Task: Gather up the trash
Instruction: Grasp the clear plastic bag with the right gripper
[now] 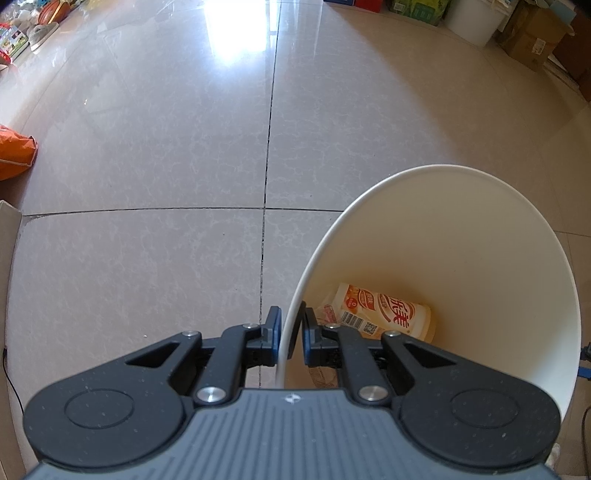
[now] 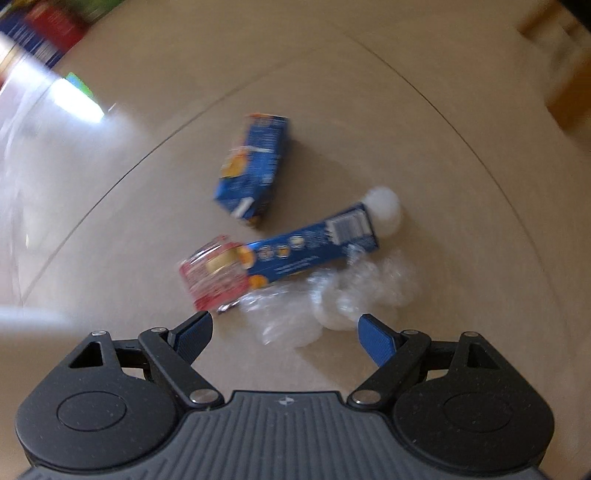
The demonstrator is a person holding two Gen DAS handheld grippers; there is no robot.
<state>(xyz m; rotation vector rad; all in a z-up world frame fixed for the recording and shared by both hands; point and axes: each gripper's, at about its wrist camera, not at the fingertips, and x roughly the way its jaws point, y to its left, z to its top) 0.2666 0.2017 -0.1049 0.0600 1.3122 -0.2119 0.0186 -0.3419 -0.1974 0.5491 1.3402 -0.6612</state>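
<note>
Trash lies in two places. In the left wrist view a white bin (image 1: pixel 461 258) fills the lower right of the frame, and inside it, near the bottom, rests an orange-and-white bottle (image 1: pixel 384 314) on its side with a bit of clear wrapper (image 1: pixel 327 312) beside it. The left gripper (image 1: pixel 290 332) is clenched on the bin's rim: one blue pad sits outside the wall, the other inside, with the thin white edge pinched between them. Pale floor tiles (image 1: pixel 166 166) spread across the rest of the frame; an orange bag (image 1: pixel 14 151) shows at the left edge, a white bucket (image 1: pixel 476 18) and cardboard boxes (image 1: pixel 535 37) at the upper right.

The right wrist view is blurred. The right gripper (image 2: pixel 286 328) is released, its blue pads spread wide, hovering above the floor at lower centre. Just ahead of it lies crumpled clear plastic (image 2: pixel 332 299). Beyond that, at centre, a long blue box (image 2: pixel 310 251) lies flat, with a red-and-clear wrapper (image 2: pixel 214 273) at its left end and a white ball (image 2: pixel 384 210) touching its right end. A second blue carton (image 2: pixel 255 166) lies higher up, apart from the long box.
</note>
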